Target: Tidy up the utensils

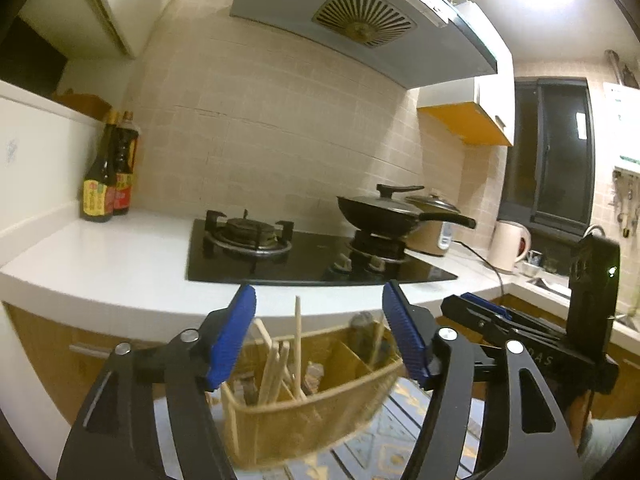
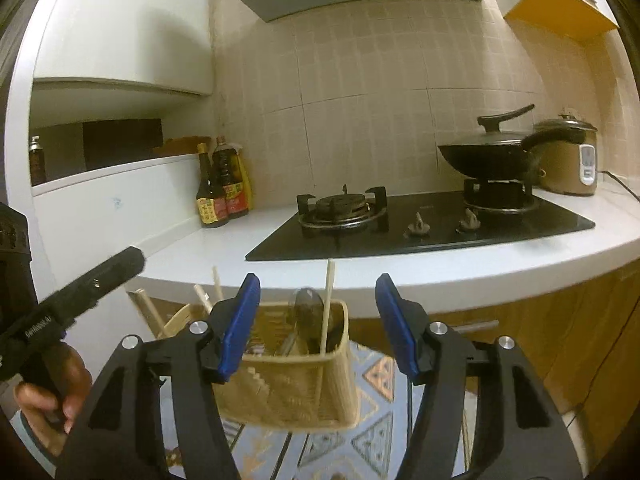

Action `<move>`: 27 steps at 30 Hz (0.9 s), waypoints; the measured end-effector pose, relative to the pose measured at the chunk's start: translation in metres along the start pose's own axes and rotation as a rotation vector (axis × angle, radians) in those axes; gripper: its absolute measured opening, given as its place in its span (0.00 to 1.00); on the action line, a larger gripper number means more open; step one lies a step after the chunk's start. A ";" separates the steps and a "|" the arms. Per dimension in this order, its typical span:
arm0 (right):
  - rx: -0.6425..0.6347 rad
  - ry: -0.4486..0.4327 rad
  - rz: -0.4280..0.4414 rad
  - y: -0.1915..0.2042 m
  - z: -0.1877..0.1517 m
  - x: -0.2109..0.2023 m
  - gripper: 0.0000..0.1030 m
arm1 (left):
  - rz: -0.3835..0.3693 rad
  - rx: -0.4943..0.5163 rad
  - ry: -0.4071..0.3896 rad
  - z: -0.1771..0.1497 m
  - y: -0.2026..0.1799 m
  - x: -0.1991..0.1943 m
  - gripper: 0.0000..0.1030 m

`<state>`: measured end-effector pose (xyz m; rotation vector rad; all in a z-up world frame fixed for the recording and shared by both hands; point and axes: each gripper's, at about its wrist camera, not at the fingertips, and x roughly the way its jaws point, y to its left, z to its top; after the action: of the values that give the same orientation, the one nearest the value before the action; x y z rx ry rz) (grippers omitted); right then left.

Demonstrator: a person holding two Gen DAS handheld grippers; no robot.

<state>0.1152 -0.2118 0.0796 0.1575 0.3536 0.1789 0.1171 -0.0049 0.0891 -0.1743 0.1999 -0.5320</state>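
left wrist view shows the left gripper [image 1: 320, 332] with its blue pads spread wide and nothing pressed between them. beyond and below the gap sits a woven utensil basket [image 1: 320, 408], blurred, with wooden chopsticks [image 1: 280, 364] standing in its near-left compartment and one more stick in a far one. the basket appears to rest on a surface with a blue and yellow patterned cloth [image 1: 400, 432], in front of the white counter [image 1: 120, 264]. the pads do not touch the basket or the sticks. at the right of this view the right gripper [image 1: 480, 312] shows from the side; letters "das" can be read on its body, the rest cut off.

right wrist view shows the right gripper [image 2: 318, 324] also released, jaws apart and empty. the basket [image 2: 296, 392] lies beyond the gap, nearer the left pad, holding a dark spoon [image 2: 306, 304] and a pale chopstick [image 2: 328, 308]. whether the left pad brushes the basket rim is unclear because of blur. at the left a hand [image 2: 52, 388] grips the other gripper's handle, whose printed word is too small to read.

two dark sauce bottles [image 2: 222, 184] stand on the counter with yellow and red labels; their writing is illegible. a black wok [image 2: 484, 156] with a lid sits on the hob [image 2: 420, 224], beside a rice cooker [image 2: 568, 160]. the basket's lower contents are hard to make out.
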 end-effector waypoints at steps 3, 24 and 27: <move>-0.001 0.017 -0.004 0.004 -0.005 -0.019 0.55 | 0.008 -0.006 -0.017 0.003 -0.004 -0.027 0.68; -0.068 -0.061 -0.094 0.038 -0.089 -0.113 0.92 | 0.393 -0.001 -0.056 -0.106 -0.048 -0.105 0.81; -0.049 -0.022 -0.097 0.030 -0.098 -0.106 0.92 | 0.444 0.058 -0.097 -0.120 -0.060 -0.105 0.85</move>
<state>-0.0216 -0.1919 0.0292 0.0940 0.3338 0.0900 -0.0284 -0.0154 0.0012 -0.0941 0.1224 -0.0873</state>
